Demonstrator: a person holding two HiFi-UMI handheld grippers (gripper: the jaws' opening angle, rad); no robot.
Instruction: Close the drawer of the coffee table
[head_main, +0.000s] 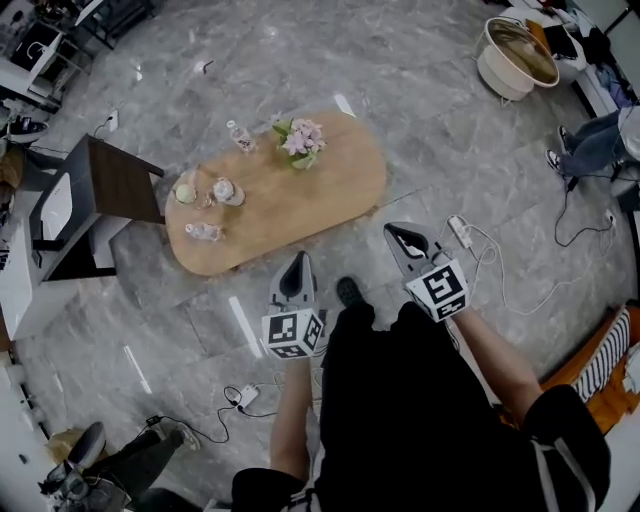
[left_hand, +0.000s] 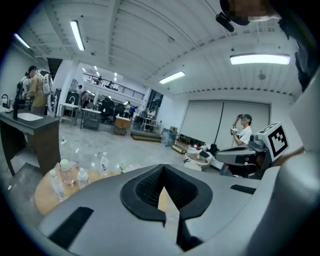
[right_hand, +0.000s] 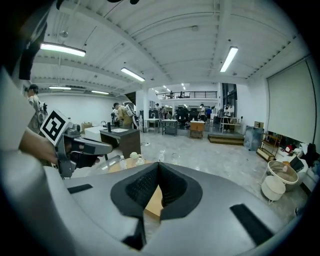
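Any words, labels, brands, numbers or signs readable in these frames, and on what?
No legible words or numbers in any view.
Left marker cube, right marker cube: black-and-white square code patterns only, no letters.
Bottle on the coffee table: label too small to read.

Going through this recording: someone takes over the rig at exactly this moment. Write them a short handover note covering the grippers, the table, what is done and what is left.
Left hand-held gripper: shut, empty, held up in front of the person, clear of the table.
Right hand-held gripper: shut, empty, raised likewise.
Coffee table: on the floor ahead of both grippers, with flowers and bottles on top.
Done: from above, no drawer sticks out of the table, so it looks closed.
Left: probably nothing. The drawer front is not in view, so check that it sits flush.
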